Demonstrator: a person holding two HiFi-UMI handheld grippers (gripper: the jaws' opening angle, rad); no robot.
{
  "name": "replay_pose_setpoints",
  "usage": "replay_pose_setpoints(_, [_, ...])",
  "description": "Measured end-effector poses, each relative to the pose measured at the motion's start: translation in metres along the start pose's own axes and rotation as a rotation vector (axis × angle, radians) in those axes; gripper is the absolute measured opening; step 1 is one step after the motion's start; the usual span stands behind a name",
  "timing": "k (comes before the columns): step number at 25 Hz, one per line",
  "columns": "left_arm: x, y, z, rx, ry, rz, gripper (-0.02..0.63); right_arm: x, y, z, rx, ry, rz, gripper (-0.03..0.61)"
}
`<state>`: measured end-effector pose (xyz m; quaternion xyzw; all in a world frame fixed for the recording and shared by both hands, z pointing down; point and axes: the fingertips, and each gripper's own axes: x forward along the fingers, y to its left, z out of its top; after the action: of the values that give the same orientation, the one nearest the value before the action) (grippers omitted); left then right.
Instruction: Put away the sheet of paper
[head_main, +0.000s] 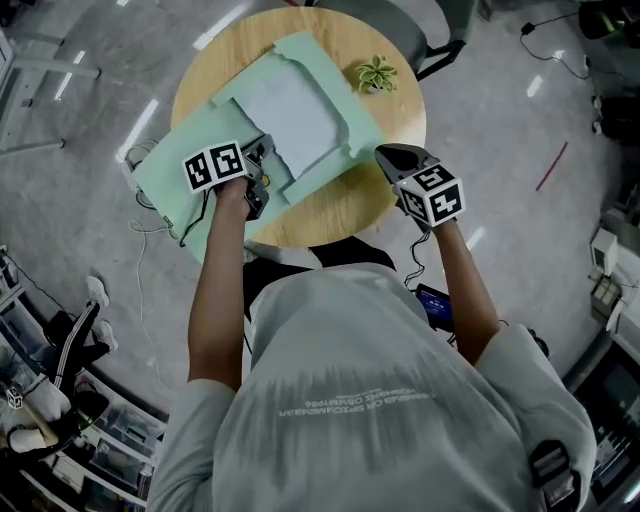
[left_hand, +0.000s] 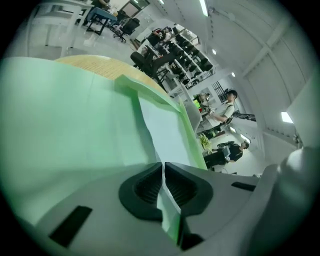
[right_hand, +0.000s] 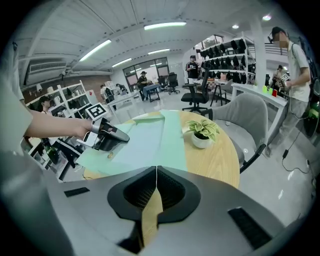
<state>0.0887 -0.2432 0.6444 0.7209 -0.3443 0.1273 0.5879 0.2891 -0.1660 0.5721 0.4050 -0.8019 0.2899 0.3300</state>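
Observation:
An open green folder (head_main: 170, 180) lies across the round wooden table (head_main: 350, 210), with a pale sheet of paper (head_main: 295, 120) on its inner side. My left gripper (head_main: 266, 177) sits at the paper's near-left corner. In the left gripper view its jaws (left_hand: 163, 187) are shut, and the thin pale sheet (left_hand: 167, 130) runs down between the pads with a green folder (left_hand: 65, 115) edge beside it. My right gripper (head_main: 384, 153) hovers at the folder's right edge, shut with nothing in it (right_hand: 156, 192). From there I see the left gripper (right_hand: 125, 137) on the folder (right_hand: 175, 135).
A small potted plant (head_main: 376, 75) stands on the table's far right, also seen as the plant (right_hand: 202, 131). A grey chair (right_hand: 250, 115) is behind the table. Cables trail on the floor at left, shelves (head_main: 60, 400) stand lower left, and people stand in the room behind.

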Motion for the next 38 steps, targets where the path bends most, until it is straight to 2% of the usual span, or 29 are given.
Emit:
replay_pose_setpoints(2, [0.0,-0.001,0.004,-0.048,-0.051,-0.019,0.034,-0.003,-0.001,-0.004,0.004,0.002,-0.009,0.032])
replay_pose_setpoints(4, [0.004,-0.005,0.004,-0.069,-0.064,-0.045,0.034,-0.006,0.0,-0.005,0.002,0.002,-0.014,0.032])
replay_pose_setpoints(9, [0.001,-0.009,0.002,-0.03,-0.069,-0.043,0.041,-0.016,0.011,-0.004,-0.008,-0.01,-0.028,0.032])
replay_pose_setpoints(10, [-0.004,-0.009,0.003,-0.028,-0.078,-0.039,0.056,-0.018,0.013,-0.003,-0.008,-0.014,-0.033,0.032])
replay_pose_setpoints(12, [-0.018,-0.009,0.004,0.001,-0.089,-0.032,0.127,-0.021,0.017,-0.001,-0.007,-0.026,-0.044,0.032])
replay_pose_setpoints(15, [-0.044,-0.017,0.009,0.075,-0.107,-0.058,0.13,-0.029,0.026,0.008,-0.018,-0.059,-0.08,0.032])
replay_pose_setpoints(19, [-0.091,-0.037,0.026,0.255,-0.153,-0.085,0.12,-0.061,0.036,0.044,-0.039,-0.183,-0.228,0.029])
replay_pose_setpoints(21, [-0.121,-0.053,0.038,0.348,-0.193,-0.127,0.043,-0.084,0.043,0.07,-0.047,-0.273,-0.301,0.029])
replay_pose_setpoints(23, [-0.152,-0.076,0.054,0.463,-0.239,-0.192,0.028,-0.109,0.054,0.096,-0.073,-0.353,-0.359,0.029])
replay_pose_setpoints(26, [-0.2,-0.111,0.074,0.71,-0.289,-0.226,0.023,-0.148,0.083,0.133,-0.147,-0.455,-0.433,0.028])
replay_pose_setpoints(29, [-0.244,-0.14,0.089,0.963,-0.357,-0.179,0.021,-0.184,0.119,0.162,-0.196,-0.548,-0.471,0.028])
replay_pose_setpoints(31, [-0.27,-0.157,0.096,1.092,-0.421,-0.154,0.023,-0.201,0.142,0.173,-0.225,-0.583,-0.494,0.028])
replay_pose_setpoints(34, [-0.309,-0.182,0.095,1.214,-0.504,-0.159,0.023,-0.221,0.172,0.18,-0.251,-0.609,-0.528,0.028])
replay_pose_setpoints(38, [-0.351,-0.21,0.088,1.297,-0.566,-0.191,0.023,-0.244,0.207,0.19,-0.292,-0.643,-0.567,0.028])
